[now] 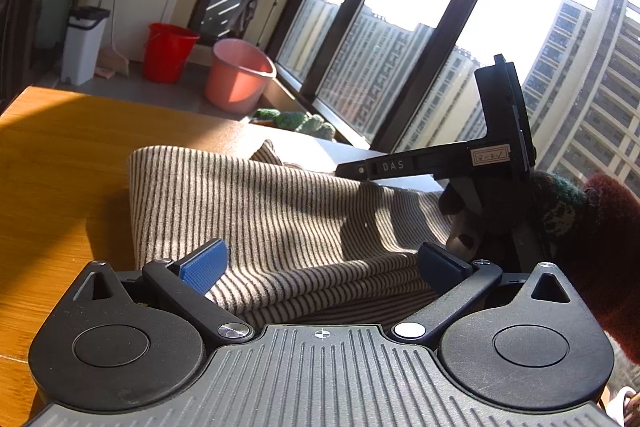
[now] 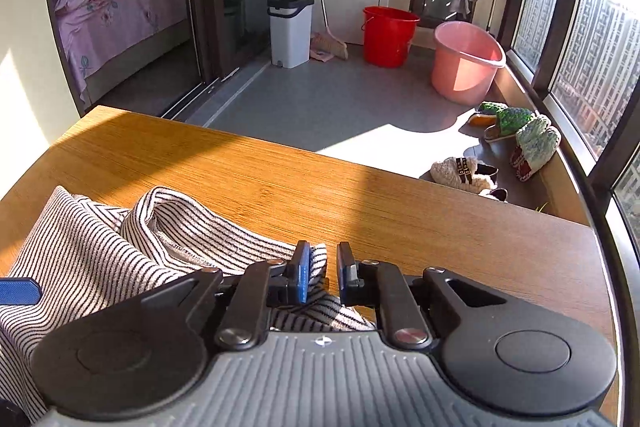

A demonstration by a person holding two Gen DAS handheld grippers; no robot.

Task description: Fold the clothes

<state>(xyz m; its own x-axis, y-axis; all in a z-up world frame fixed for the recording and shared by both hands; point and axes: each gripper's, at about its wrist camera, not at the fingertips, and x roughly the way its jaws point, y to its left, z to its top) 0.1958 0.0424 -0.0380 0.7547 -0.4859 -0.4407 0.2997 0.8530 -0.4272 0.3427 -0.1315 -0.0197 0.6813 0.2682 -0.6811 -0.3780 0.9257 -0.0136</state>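
Note:
A beige garment with thin dark stripes (image 1: 260,211) lies bunched on the wooden table (image 1: 60,155). My left gripper (image 1: 322,267) is open wide, and a folded edge of the cloth sits between its blue pads (image 1: 204,267) without being pinched. In the right wrist view the same striped garment (image 2: 92,247) spreads to the left. My right gripper (image 2: 323,273) is narrowed to a small gap; a corner of the cloth pokes up into it beside the left pad, and bare wood shows beside the right one. The right gripper (image 1: 352,169) appears side-on in the left view, held by a hand.
The table's far edge (image 2: 360,163) drops to a grey floor with a pink basin (image 2: 466,63), a red bucket (image 2: 388,35), a white bin (image 2: 290,29) and several slippers (image 2: 516,135). Windows run along the right. A dark red sleeve (image 1: 600,247) is at the right.

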